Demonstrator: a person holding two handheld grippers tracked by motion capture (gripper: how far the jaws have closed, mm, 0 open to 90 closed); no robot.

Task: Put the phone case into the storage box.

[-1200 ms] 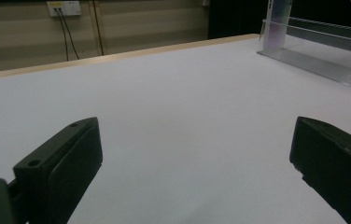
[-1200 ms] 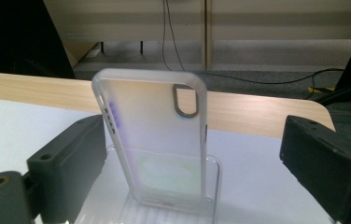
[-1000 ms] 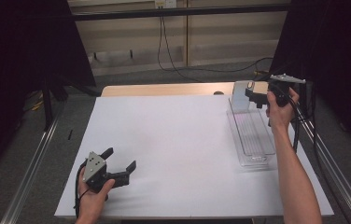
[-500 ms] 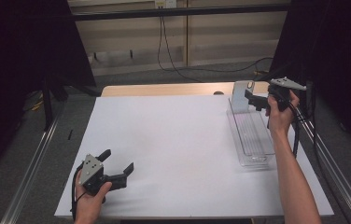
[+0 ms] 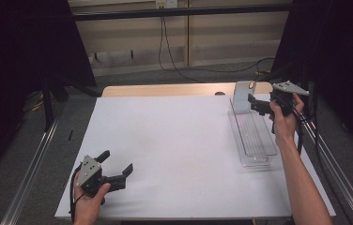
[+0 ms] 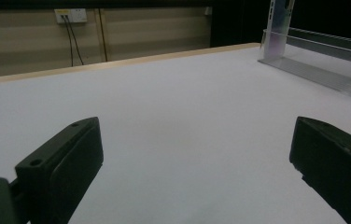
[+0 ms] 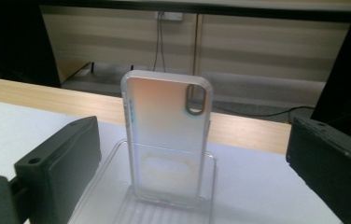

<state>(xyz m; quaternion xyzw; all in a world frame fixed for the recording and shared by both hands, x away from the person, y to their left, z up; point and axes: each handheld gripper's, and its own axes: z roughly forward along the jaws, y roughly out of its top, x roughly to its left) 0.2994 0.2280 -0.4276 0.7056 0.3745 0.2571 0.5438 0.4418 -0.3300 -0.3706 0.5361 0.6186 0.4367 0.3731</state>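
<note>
The clear phone case [image 7: 166,140] stands upright at the far end of the long clear tray [image 5: 254,140], and the tray lies on the white desk [image 5: 179,140]. The right hand-held gripper [image 5: 254,104] hovers just beside the case, on the near side of it, with its jaws wide apart — nothing is between them yet. In the right gripper view the case stands in the middle of the gap, a bit farther off than the jaw tips.

The step in hand looks like picking up the case. To do it well, the right hand-held gripper should likely go forward in a straight line until the case sits well between the jaws. Then the jaws should close slowly on the two long edges. The case is thin and bendy-looking, so a hard squeeze could bow it or make it pop out. A push from one jaw alone could tip it over in the tray. The lift should go straight up, clear of the tray walls.

The left hand-held gripper [image 5: 118,173] is well apart from the case, low over the near corner of the desk. Its jaws are apart too and hold nothing — it can just wait there.
</note>
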